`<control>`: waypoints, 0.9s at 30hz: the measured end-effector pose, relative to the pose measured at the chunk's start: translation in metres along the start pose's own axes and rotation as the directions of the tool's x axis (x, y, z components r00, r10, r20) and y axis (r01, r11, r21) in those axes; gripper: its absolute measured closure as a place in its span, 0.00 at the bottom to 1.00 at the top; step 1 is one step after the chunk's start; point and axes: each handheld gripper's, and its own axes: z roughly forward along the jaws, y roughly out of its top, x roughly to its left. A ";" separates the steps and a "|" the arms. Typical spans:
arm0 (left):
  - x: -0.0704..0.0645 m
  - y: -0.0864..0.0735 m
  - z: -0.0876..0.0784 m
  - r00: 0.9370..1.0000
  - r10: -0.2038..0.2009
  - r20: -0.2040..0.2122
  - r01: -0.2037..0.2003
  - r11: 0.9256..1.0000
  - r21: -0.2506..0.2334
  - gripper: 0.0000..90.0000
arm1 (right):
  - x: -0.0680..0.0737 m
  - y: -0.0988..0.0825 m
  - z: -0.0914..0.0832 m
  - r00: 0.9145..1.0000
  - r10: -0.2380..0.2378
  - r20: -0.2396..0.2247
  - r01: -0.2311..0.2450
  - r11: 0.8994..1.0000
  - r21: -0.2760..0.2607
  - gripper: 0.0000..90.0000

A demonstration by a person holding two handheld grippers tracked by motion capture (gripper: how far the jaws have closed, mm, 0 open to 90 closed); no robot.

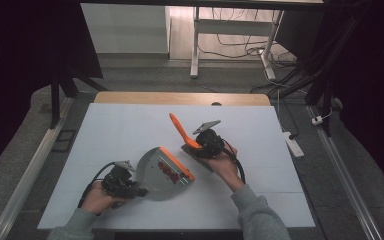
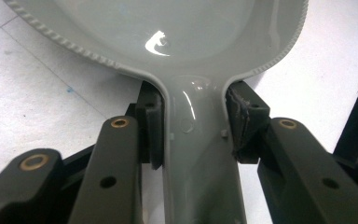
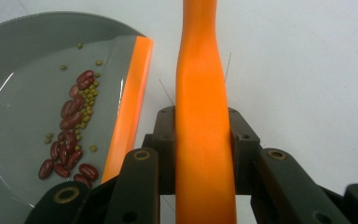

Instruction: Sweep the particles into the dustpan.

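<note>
1. Left gripper [image 1: 139, 190], near edge of the white table [image 1: 115, 135]: jaws clamped on the grey handle of the dustpan [image 1: 156, 172]; both pads press its neck in the left gripper view.
2. Dustpan lies on the table, centre-left, orange lip [image 1: 177, 163] toward the right gripper. On its tray, a line of red beans [image 3: 70, 135] with small green beans [image 3: 89, 100] mixed in, close behind the lip.
3. Right gripper [image 1: 196, 146], just right of the dustpan: jaws closed on the orange brush handle [image 1: 181, 131], which slants up and away over the table.
4. Nothing lies between the dustpan lip and the brush; bare table around both.
5. Beyond the table: a desk frame [image 1: 195, 45], loose cables [image 1: 240, 47], a power strip [image 1: 294, 142] on the floor to the right.
6. Brush head hidden under the right gripper; dustpan handle end cut off in the left gripper view. Bean count not legible from the high view.
</note>
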 end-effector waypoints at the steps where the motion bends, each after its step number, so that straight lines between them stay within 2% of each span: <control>1: 0.000 0.000 0.000 1.000 0.000 0.000 0.000 1.000 0.000 0.68 | 0.001 0.000 0.000 1.000 0.002 0.000 -0.002 1.000 0.000 0.78; 12: 0.000 0.000 0.000 1.000 0.001 0.001 -0.001 1.000 0.002 0.68 | 0.009 0.001 0.012 1.000 -0.017 -0.022 0.018 1.000 0.026 0.78; 24: -0.001 0.000 0.001 1.000 -0.001 0.000 0.001 1.000 0.001 0.68 | 0.028 0.002 0.016 0.999 -0.044 -0.026 0.045 0.999 0.028 0.78; 27: -0.001 0.000 0.001 1.000 0.002 -0.001 -0.002 1.000 0.002 0.68 | 0.033 0.002 0.016 0.998 -0.041 -0.043 0.042 0.999 0.024 0.78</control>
